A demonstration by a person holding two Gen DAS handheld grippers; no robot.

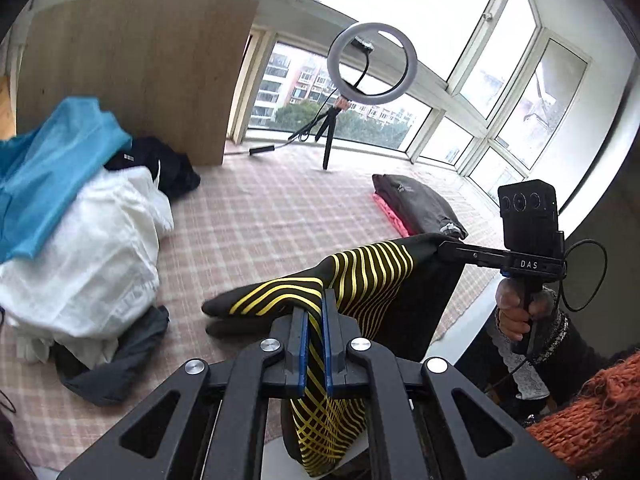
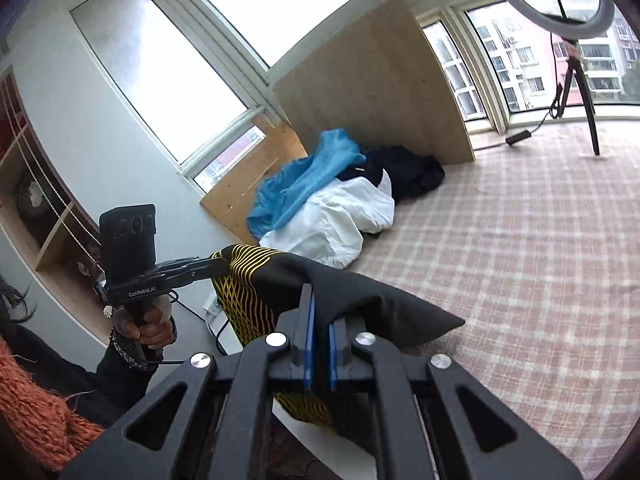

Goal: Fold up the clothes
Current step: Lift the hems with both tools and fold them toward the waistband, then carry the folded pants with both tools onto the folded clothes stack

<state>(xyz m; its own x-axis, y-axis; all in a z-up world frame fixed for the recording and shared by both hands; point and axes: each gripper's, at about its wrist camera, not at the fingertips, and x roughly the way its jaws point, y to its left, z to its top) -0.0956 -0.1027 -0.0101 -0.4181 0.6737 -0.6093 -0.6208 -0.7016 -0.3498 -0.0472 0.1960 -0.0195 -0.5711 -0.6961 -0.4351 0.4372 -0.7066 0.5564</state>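
Note:
A black garment with yellow stripes (image 1: 360,276) hangs in the air above the checked bed surface (image 1: 260,216), stretched between both grippers. My left gripper (image 1: 315,300) is shut on one edge of it; the cloth runs between its blue pads and hangs below. My right gripper (image 2: 319,312) is shut on the other edge of the garment (image 2: 360,292), and in the left wrist view it (image 1: 436,246) shows at the right. The left gripper shows in the right wrist view (image 2: 220,266), pinching the striped part.
A pile of unfolded clothes, blue (image 1: 52,160), white (image 1: 84,248), black and grey, lies at the left by a wooden board (image 1: 136,68). A folded stack, grey on pink (image 1: 420,208), lies at the right. A ring light on a tripod (image 1: 372,64) stands by the windows.

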